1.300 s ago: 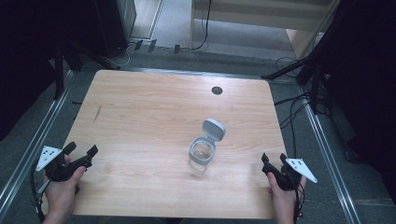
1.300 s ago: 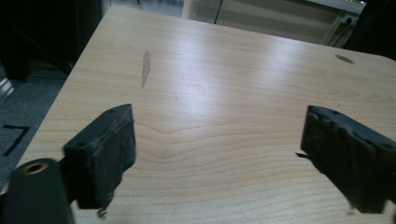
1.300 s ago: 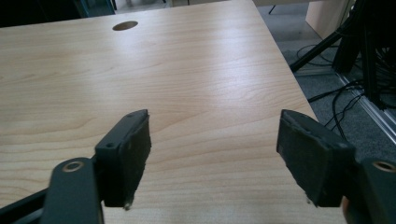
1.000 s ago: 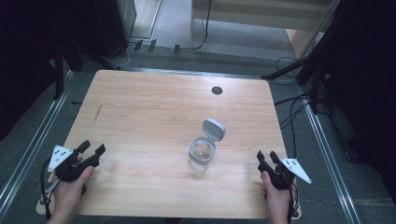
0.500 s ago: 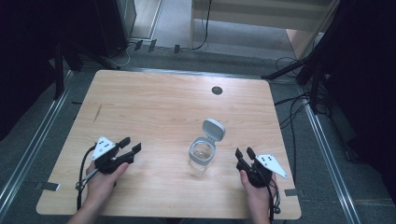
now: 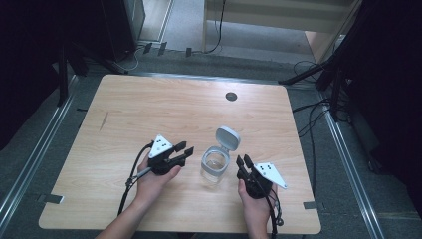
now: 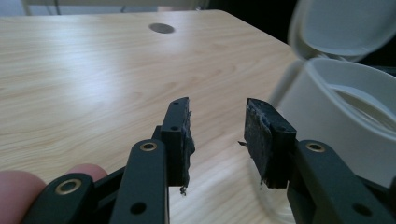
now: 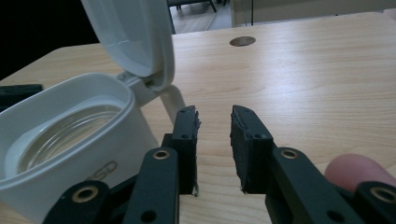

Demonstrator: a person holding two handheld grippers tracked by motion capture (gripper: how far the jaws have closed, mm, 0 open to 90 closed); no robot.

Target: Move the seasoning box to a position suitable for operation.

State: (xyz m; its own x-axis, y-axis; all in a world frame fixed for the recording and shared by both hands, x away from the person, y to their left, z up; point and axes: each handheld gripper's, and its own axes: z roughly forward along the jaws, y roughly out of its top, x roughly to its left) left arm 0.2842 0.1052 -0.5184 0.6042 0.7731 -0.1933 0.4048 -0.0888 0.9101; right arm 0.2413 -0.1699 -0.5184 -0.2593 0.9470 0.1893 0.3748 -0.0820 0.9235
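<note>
Nothing is gripped yet: the left claw (image 6: 182, 151) and right claw (image 6: 245, 163), both narrowly parted and empty, flank the open flip-lid jar (image 6: 216, 165) on the tabletop (image 6: 149, 109).

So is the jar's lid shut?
No, the lid stands flipped up on its hinge above the open jar.

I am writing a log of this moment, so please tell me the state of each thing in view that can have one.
Jar: upright on the table, nothing seen inside.
Jar lid: flipped open, standing up on its hinge.
Left tool: open, holding nothing, beside the jar.
Right tool: open, holding nothing, beside the jar.
</note>
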